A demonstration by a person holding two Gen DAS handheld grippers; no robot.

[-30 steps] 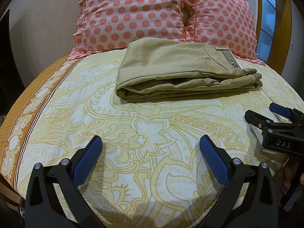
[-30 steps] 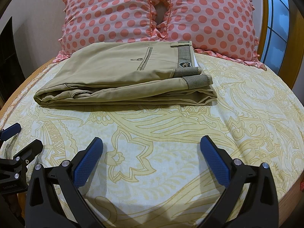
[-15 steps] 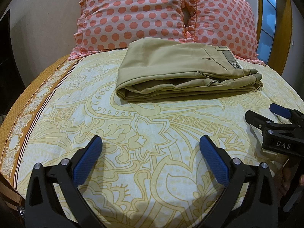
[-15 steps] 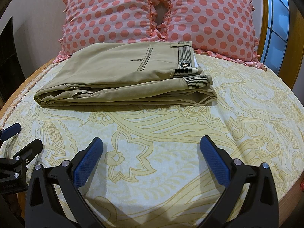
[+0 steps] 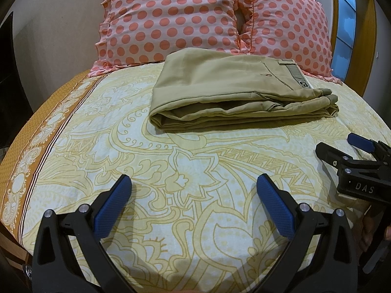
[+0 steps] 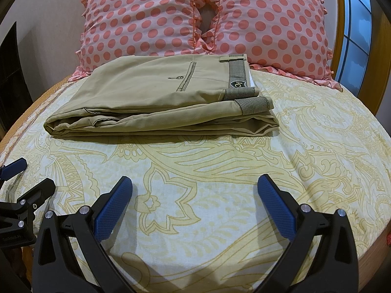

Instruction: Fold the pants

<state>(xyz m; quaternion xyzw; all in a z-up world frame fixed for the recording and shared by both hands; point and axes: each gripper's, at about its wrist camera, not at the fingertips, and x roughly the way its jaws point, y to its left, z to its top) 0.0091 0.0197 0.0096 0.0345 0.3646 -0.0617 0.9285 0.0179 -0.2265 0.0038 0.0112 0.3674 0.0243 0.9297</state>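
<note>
Khaki pants [image 6: 156,100] lie folded in a neat stack on the bed [image 6: 220,171], just before the pillows [image 6: 195,14]. My left claw [image 5: 193,196] and right claw [image 6: 194,196] hang released, well short. Folding looks finished; I'd only withdraw.

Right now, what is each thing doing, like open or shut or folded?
pants: folded in a flat stack, lying on the bedsheet.
left hand-held gripper: open, holding nothing.
right hand-held gripper: open, holding nothing.
pillows: two, propped upright behind the pants.
bedsheet: spread out.
</note>
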